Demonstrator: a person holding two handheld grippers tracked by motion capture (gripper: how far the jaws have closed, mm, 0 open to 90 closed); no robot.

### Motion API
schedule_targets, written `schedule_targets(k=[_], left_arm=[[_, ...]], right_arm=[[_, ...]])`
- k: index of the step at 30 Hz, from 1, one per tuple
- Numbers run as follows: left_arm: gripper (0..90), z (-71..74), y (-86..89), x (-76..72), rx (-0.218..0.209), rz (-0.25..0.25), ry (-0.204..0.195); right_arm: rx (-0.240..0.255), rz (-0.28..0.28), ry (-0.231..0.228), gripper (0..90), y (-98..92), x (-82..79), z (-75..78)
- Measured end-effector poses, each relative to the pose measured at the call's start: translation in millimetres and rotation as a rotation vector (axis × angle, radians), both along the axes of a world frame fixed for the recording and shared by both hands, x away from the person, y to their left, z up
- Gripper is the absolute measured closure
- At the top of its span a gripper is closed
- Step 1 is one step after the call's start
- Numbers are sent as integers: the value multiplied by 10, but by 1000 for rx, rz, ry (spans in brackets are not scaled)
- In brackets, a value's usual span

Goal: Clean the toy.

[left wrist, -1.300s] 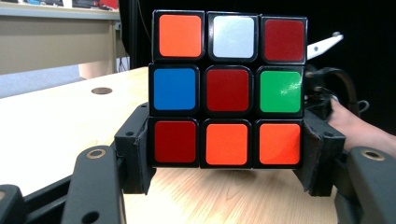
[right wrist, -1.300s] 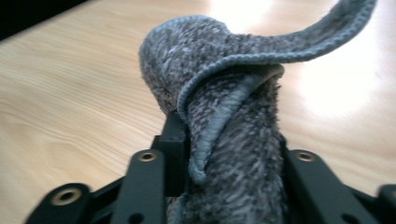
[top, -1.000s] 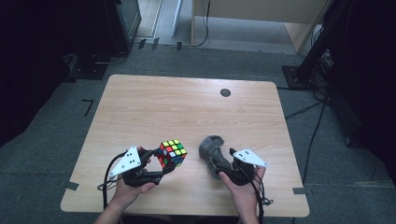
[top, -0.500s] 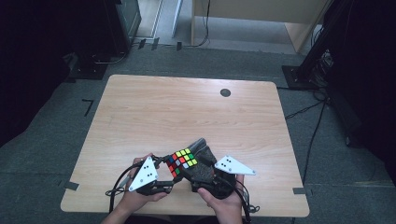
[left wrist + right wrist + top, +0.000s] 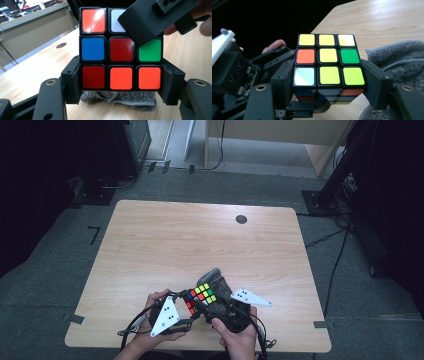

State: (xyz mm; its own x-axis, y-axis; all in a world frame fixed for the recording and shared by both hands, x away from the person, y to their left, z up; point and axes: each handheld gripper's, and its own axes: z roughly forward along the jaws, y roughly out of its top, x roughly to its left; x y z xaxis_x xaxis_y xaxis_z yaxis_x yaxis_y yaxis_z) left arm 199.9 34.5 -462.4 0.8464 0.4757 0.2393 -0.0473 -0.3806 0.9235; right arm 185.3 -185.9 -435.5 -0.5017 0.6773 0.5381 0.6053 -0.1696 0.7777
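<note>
Left gripper view: both grippers' fingers [image 5: 75, 82] clamp the cube [image 5: 121, 52] (grey cloth [image 5: 120, 98] beneath); right fingers just closing.

No text, label, brand or number can be read in these pictures — the stickers of the cube [image 5: 121, 53] are plain colour squares without letters, and the table [image 5: 165, 240] carries no readable sign — the small things on the far bench are too blurred.
</note>
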Motion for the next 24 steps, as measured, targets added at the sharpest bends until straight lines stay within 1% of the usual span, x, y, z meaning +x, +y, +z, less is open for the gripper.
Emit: schedule_targets(k=[2, 3, 4, 5, 6, 8, 12, 13, 15, 17, 18, 19, 21, 22, 24], left_arm=[[331, 3, -10, 0, -4, 0, -3], [310, 8, -16, -4, -13, -4, -4], [276, 17, -26, -12, -20, -5, -5], [210, 26, -42, -24, -15, 3, -11], [179, 31, -56, -34, -7, 8, -19], [190, 33, -67, -41, 1, 2, -14], [315, 34, -50, -37, 3, 6, -22], [323, 38, -47, -36, 5, 4, -22], [328, 37, -52, -37, 15, 8, -23], [331, 25, -56, -33, 37, 12, -20], [333, 15, -55, -30, 49, 13, -22], [335, 9, -49, -19, 49, 10, -14], [337, 16, -20, 23, 27, 9, 25], [337, 19, 0, 48, 15, 20, 37], [338, 31, 70, 119, -21, 50, 79]], right_arm=[[-31, -16, -19, 343, 30, -33, 20], [-50, -24, -24, 343, 51, -50, 30], [-75, -25, -31, 343, 78, -62, 33], [-100, -21, -31, 343, 108, -75, 28], [-116, -19, -36, 343, 134, -86, 18], [-140, -20, -50, 343, 177, -102, 9], [-177, -28, -68, 343, 213, -124, 15], [-183, -30, -73, 343, 217, -128, 17], [-187, -33, -73, 343, 225, -131, 19], [-199, -25, -71, 341, 228, -119, 7], [-203, -11, -60, 338, 223, -100, -4], [-203, 8, -44, 333, 210, -76, -11], [-166, 31, -30, 316, 165, -44, -6], [-140, 28, -38, 301, 138, -42, 16], [-102, 18, -84, 280, 81, -50, 85]])
